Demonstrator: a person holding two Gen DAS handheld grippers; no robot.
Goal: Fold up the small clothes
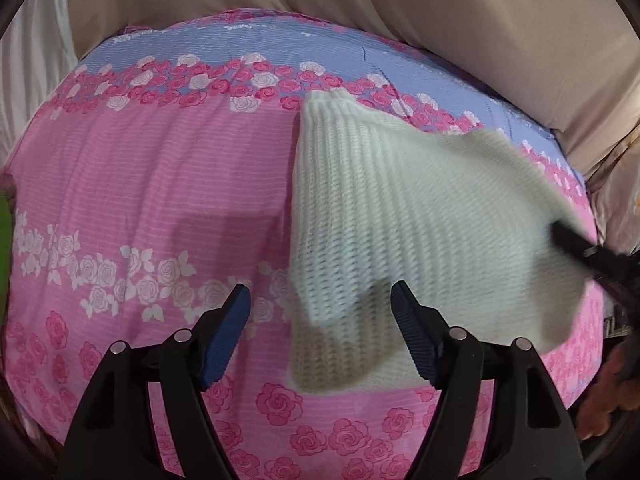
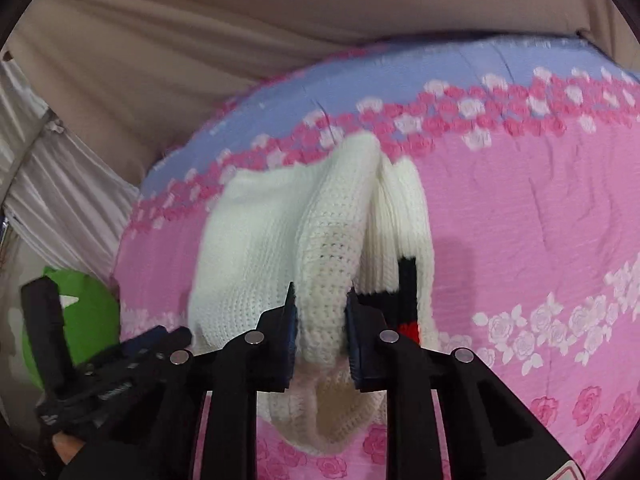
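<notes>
A white knit garment lies spread and rumpled on the pink rose-print bed cover. My left gripper hovers open over the garment's near corner, its blue pads apart from the knit. My right gripper is shut on a raised fold of the same garment, the fold bunched between its pads. A black and red pattern shows on the garment just right of that fold. One black finger of the right gripper touches the garment's right edge in the left wrist view.
The bed cover has a blue band along its far side. Beige pillows or bedding rise behind it. A green soft object and pale pleated cloth sit off the bed's left side. A hand shows at the lower right.
</notes>
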